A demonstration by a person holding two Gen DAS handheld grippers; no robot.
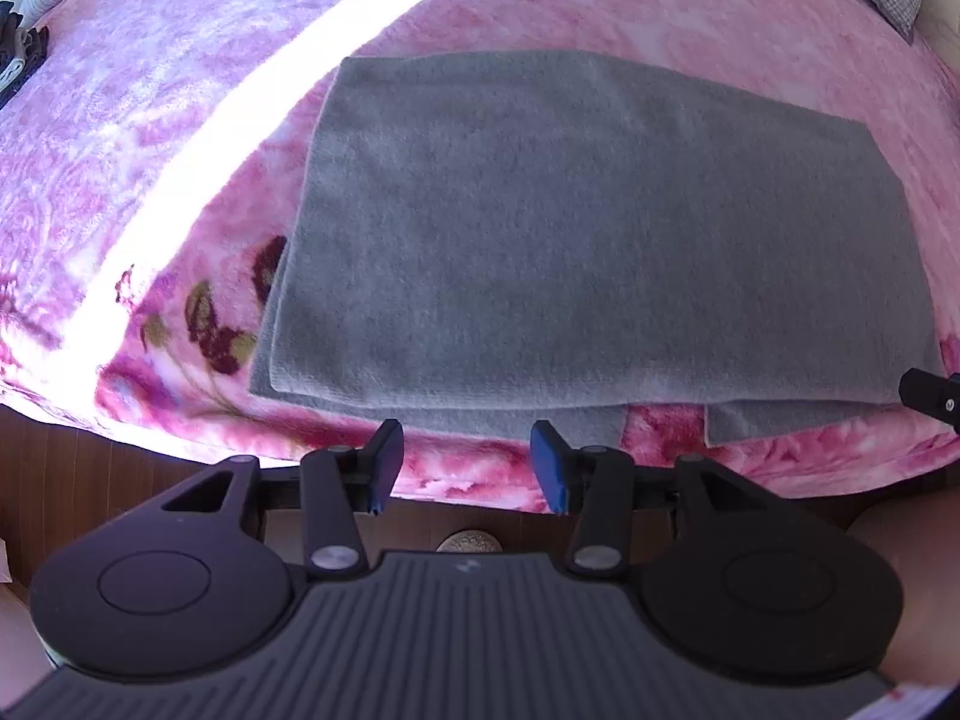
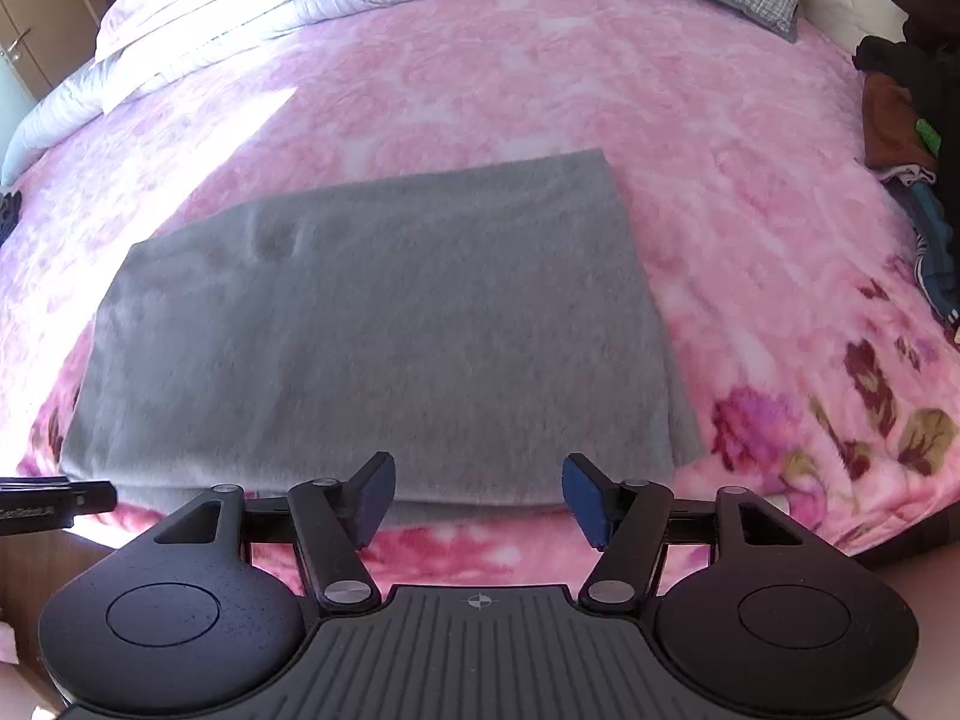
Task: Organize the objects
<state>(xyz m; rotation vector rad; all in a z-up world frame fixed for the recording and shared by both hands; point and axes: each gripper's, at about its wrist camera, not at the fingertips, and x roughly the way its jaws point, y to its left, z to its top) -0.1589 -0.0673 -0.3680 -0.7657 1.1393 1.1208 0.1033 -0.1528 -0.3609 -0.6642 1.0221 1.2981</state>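
Your left tool (image 1: 467,459) is spread wide with nothing between its blue pads, just short of the near edge of the gray towel (image 1: 588,240). Your right tool (image 2: 479,495) is spread the same way, also holding nothing, at that same edge. The towel lies folded and flat on the pink floral blanket (image 2: 690,138) covering the bed, near its front edge. A pile of clothes (image 2: 912,138) sits well apart, to the right.
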